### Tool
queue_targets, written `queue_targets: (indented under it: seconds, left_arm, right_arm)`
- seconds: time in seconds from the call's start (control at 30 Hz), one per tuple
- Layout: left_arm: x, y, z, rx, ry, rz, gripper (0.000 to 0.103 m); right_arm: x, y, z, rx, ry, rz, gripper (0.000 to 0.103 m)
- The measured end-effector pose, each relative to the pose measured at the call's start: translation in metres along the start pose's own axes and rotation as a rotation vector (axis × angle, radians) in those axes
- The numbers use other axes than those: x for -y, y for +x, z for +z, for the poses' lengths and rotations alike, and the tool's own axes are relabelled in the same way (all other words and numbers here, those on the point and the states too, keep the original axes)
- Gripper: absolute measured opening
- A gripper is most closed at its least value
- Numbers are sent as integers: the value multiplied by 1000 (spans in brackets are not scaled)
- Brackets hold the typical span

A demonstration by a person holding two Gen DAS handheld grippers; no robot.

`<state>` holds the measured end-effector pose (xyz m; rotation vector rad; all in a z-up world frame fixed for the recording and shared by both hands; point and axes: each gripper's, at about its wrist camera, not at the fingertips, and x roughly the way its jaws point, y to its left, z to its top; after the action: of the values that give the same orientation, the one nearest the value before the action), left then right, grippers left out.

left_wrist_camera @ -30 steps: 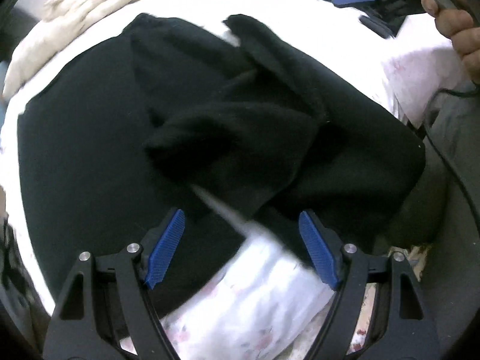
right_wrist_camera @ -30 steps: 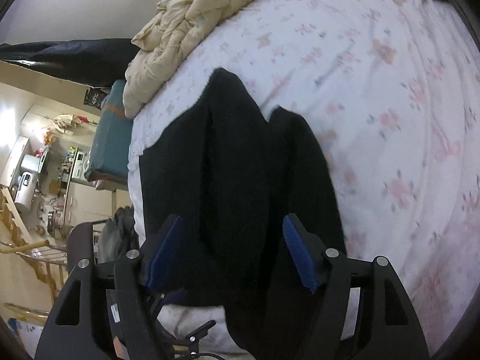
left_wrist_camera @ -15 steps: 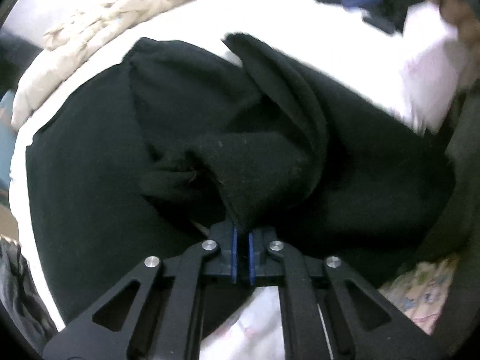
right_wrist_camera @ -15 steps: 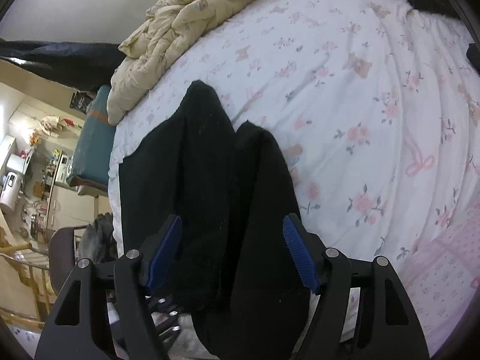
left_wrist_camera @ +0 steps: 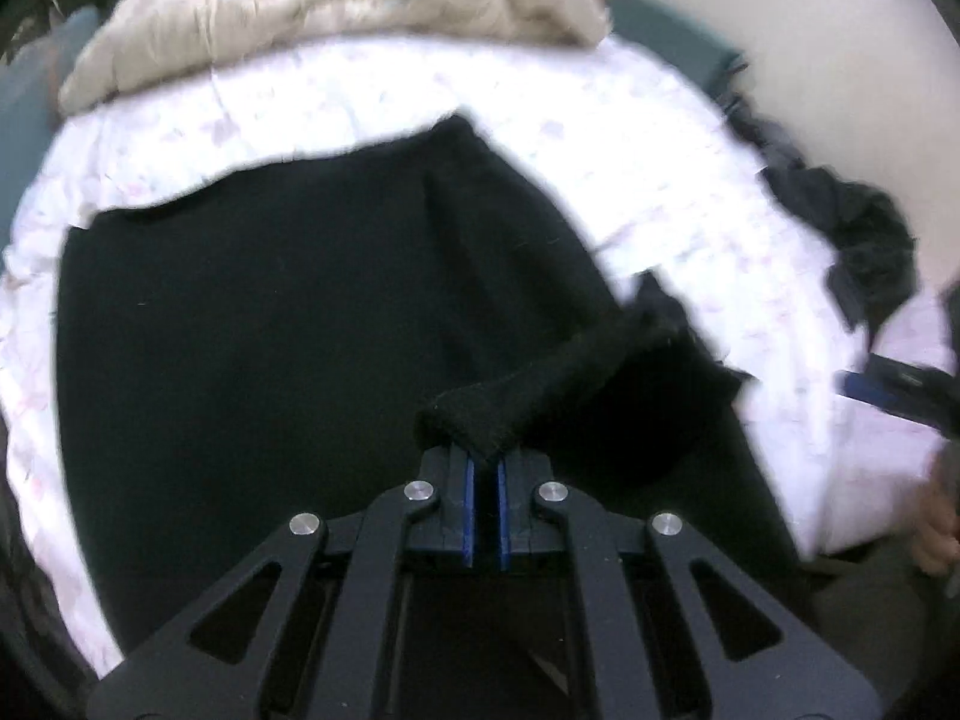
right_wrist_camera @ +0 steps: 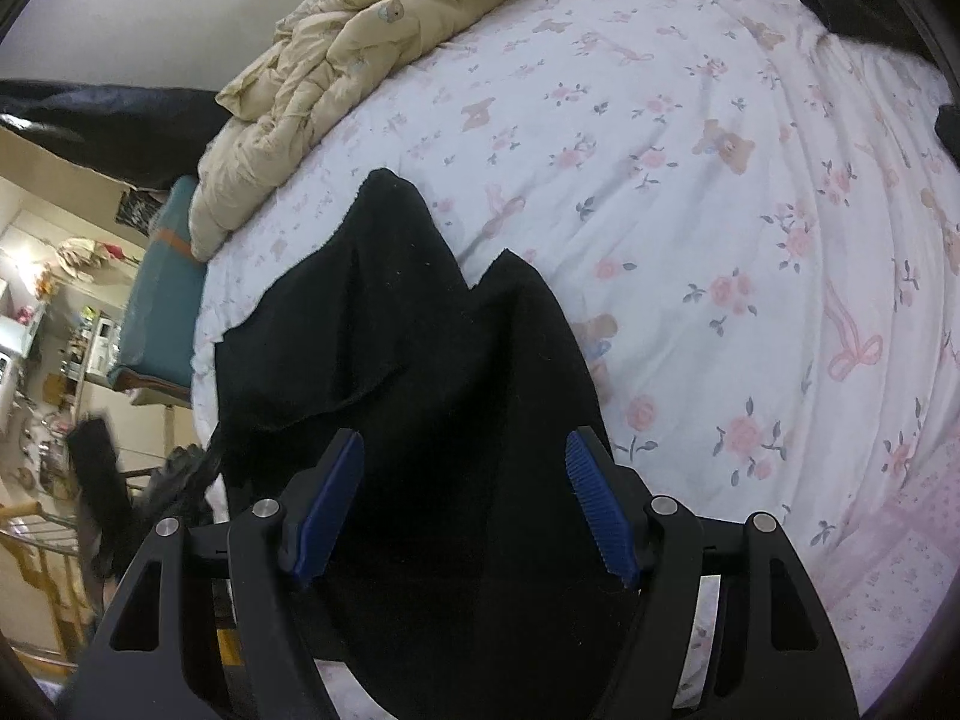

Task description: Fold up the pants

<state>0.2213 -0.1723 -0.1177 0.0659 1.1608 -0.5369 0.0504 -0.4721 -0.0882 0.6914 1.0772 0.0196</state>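
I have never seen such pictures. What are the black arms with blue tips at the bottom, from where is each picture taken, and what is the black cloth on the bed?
No robot is here. A person holds a two-finger gripper in each hand, and a wide-angle camera on each gripper looks along its fingers. So one picture comes from the left gripper and the other from the right gripper.

The black cloth is a pair of pants to be folded. They lie on a bed with a flowered sheet. A cream quilt is bunched at the far edge.

The left gripper is shut on a fold of the pants and lifts it. The right gripper is open above the pants and holds nothing.
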Motion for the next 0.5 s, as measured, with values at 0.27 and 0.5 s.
queue_targets:
  seconds: [0.27,0.5]
  left_arm:
    - [-60,30,-17,-96,-238,-40,7]
    - [-91,-20,-21,136,-347,-19,85]
  right_arm:
    - [13,29,7,-59,19,-110,72]
    - [13,57,31,-72,10,-150,72]
